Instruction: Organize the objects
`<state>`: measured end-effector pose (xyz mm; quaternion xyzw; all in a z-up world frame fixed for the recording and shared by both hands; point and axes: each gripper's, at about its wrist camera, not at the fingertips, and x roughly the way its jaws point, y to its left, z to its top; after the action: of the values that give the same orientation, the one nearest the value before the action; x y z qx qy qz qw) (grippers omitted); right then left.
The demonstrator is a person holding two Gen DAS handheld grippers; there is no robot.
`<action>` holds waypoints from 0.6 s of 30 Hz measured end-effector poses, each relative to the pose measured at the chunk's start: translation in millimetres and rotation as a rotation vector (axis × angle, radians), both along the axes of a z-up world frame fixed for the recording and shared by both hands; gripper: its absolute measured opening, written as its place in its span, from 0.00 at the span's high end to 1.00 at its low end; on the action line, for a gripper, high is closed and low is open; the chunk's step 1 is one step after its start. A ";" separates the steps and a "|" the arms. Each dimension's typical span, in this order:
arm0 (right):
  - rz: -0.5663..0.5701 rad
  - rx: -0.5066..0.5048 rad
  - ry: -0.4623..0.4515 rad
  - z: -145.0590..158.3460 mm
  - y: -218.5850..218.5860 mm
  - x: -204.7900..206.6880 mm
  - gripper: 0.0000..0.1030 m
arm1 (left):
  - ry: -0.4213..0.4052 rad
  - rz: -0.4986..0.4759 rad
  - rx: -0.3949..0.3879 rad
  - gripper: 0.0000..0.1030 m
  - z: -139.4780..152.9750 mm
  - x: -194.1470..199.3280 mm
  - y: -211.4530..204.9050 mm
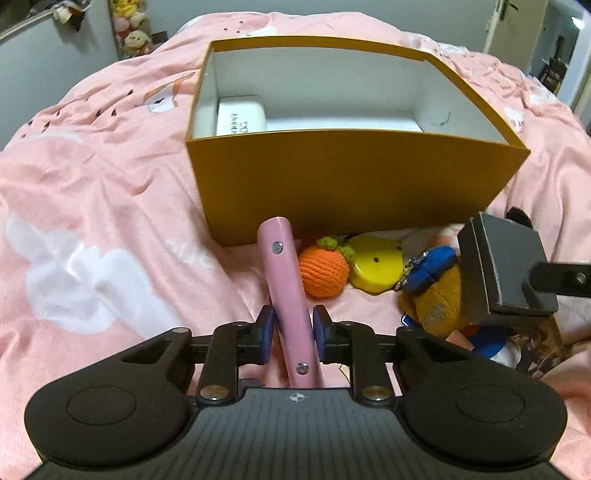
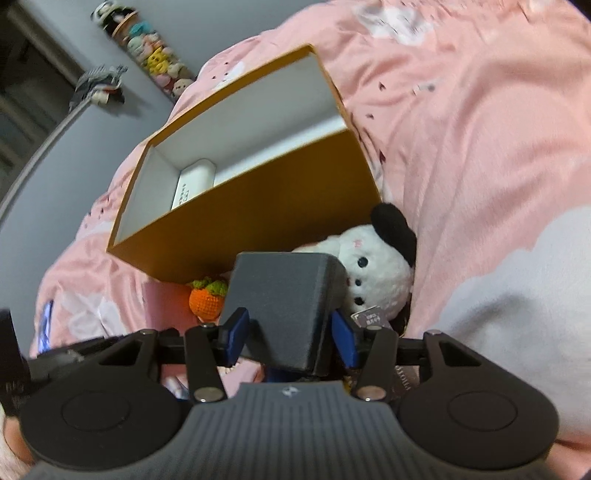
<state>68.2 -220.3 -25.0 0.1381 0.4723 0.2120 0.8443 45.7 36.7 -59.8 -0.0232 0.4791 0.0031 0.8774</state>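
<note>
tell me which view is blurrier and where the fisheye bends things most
Right wrist view: softer overall, with smeared pink bedding and blurred background toys; the dark grey block close to the lens stays fairly crisp. Left wrist view: sharper, the pink tube and orange knitted fruit clear. In both, the yellow box edges bow, strongest toward the frame borders.

Lettering on white case [image 1: 242, 116] illegible

Pink-quilted bed [image 1: 92, 192] before grey wall [image 2: 207, 33] (plush-toy column [image 2: 159, 61] hanging)
</note>
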 end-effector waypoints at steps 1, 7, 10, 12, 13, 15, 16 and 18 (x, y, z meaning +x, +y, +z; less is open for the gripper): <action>0.011 -0.009 -0.009 4.1 0.5 -2.0 0.49 | 0.000 0.006 -0.014 0.77 0.7 -0.6 2.6; 0.072 -0.059 -0.036 17.1 5.1 -13.6 0.49 | -0.028 -0.012 -0.077 0.80 13.9 -12.2 6.6; 0.057 -0.097 -0.028 12.6 3.2 -15.2 0.49 | -0.062 -0.045 -0.142 0.80 23.6 -18.2 8.4; 0.015 -0.106 -0.001 7.4 -3.7 -11.3 0.49 | -0.061 -0.064 -0.184 0.80 25.9 -17.2 8.9; -0.009 -0.109 0.014 5.3 -9.1 -8.8 0.49 | -0.049 -0.064 -0.208 0.80 23.4 -15.6 10.3; -0.050 -0.139 0.035 2.4 -17.2 -5.7 0.49 | -0.009 -0.055 -0.207 0.80 15.5 -11.6 10.8; -0.060 -0.158 0.045 0.1 -21.0 -4.7 0.49 | 0.010 -0.048 -0.199 0.79 11.9 -10.2 11.4; -0.048 -0.171 0.065 -3.9 -24.4 -3.0 0.50 | 0.035 -0.043 -0.177 0.79 7.5 -10.1 9.2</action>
<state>65.2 -244.7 -28.9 0.0835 0.5124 0.1459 0.8421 35.6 45.9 -52.4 -0.0902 0.4930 -0.0575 0.8634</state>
